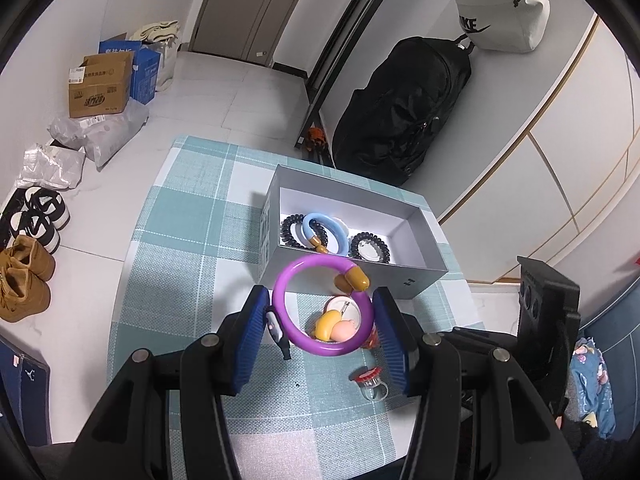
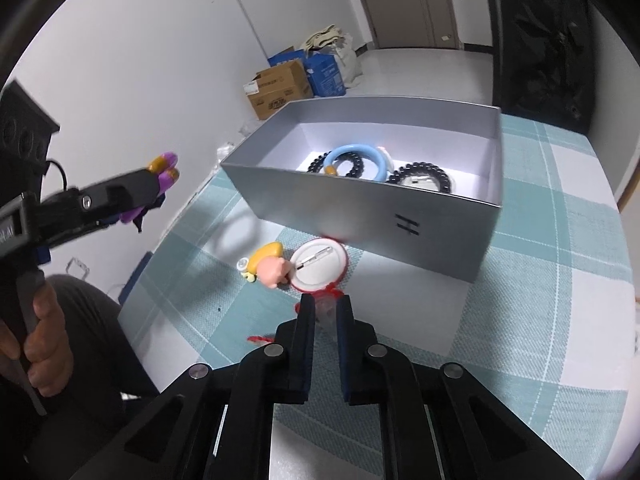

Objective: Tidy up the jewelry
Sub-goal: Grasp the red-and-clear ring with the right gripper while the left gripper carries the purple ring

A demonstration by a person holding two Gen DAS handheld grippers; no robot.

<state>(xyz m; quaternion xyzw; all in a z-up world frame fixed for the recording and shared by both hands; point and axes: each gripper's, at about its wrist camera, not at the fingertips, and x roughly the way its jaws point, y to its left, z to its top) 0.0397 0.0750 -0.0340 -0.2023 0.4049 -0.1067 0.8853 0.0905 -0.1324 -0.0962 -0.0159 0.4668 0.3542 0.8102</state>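
Here the left hand-held gripper (image 1: 322, 322) clamps the purple plastic ring bracelet (image 1: 324, 306) for boxing; the right hand-held gripper (image 2: 325, 308) pinches the red-topped clear ring (image 2: 326, 305).

The box (image 1: 352, 236) sits on the tablecloth (image 1: 192, 216) at the centre of the left wrist view, with three bracelets (image 1: 325, 234) lying inside it. Before the box, lower in the frame, lie a badge (image 2: 318, 266) and a small figure (image 2: 268, 266) just left of it. A ring (image 1: 370, 384) lies lower right. Shoes (image 1: 28, 260) stand at the left edge, cartons (image 1: 100, 84) upper left.
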